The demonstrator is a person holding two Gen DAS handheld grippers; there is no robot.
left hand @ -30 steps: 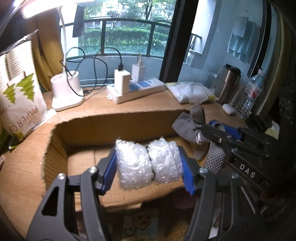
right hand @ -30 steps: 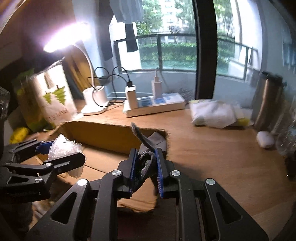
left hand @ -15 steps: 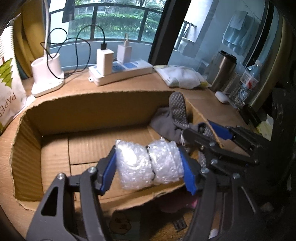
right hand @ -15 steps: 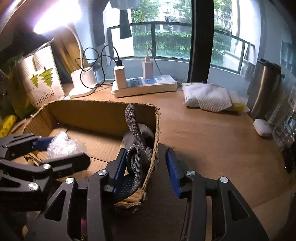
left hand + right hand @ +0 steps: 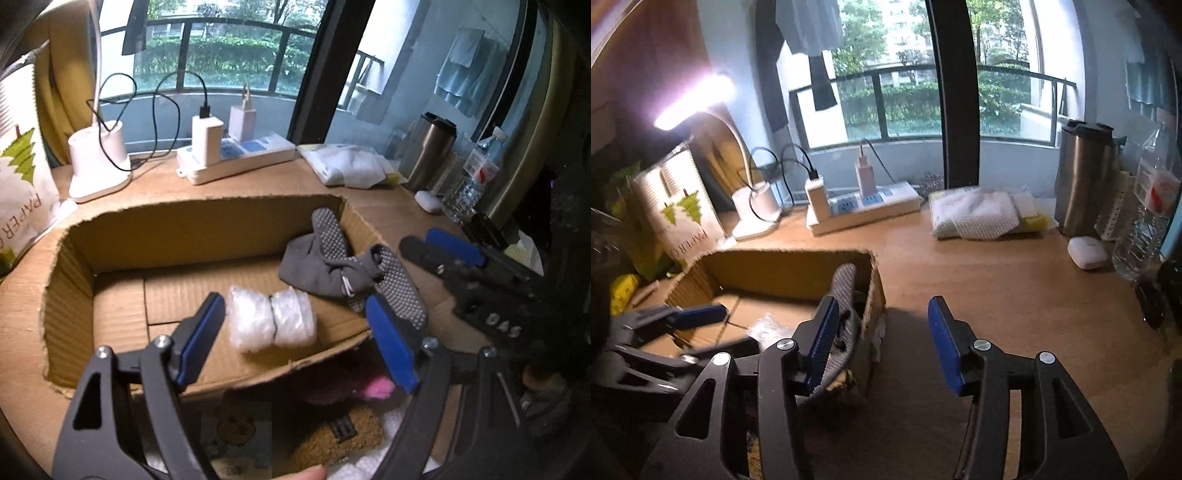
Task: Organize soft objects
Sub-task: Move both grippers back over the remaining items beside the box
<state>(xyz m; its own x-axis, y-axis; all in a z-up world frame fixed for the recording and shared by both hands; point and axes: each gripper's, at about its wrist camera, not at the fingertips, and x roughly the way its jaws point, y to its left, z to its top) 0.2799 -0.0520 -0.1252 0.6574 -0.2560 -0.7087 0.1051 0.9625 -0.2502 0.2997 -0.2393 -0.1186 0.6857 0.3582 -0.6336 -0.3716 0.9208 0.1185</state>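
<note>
in the left wrist view, the left claw (image 5: 295,328) hangs over the near edge of an open cardboard box (image 5: 70,280), its blue pads spread wide and opening further; the bubble wrap roll (image 5: 271,323) lies on the box floor between them, touched by neither pad. just beyond it, in the box's right corner, sits a bundle of grey grip-dot socks (image 5: 332,264), one dotted sole leaning up against the box wall and another draped toward the near rim. the right claw (image 5: 436,245) shows at the right edge, outside the box. on the tabletop (image 5: 384,210) behind stand a white power strip (image 5: 240,158) and a lamp base (image 5: 98,162). in the right wrist view, the right claw (image 5: 882,339) is parted and widening, holding nothing; its left pad is just beside the grey socks (image 5: 844,288) in the box corner (image 5: 875,288), its right pad over bare tabletop (image 5: 1015,295). the left claw (image 5: 701,325) is blurred at the left, over the box.
</note>
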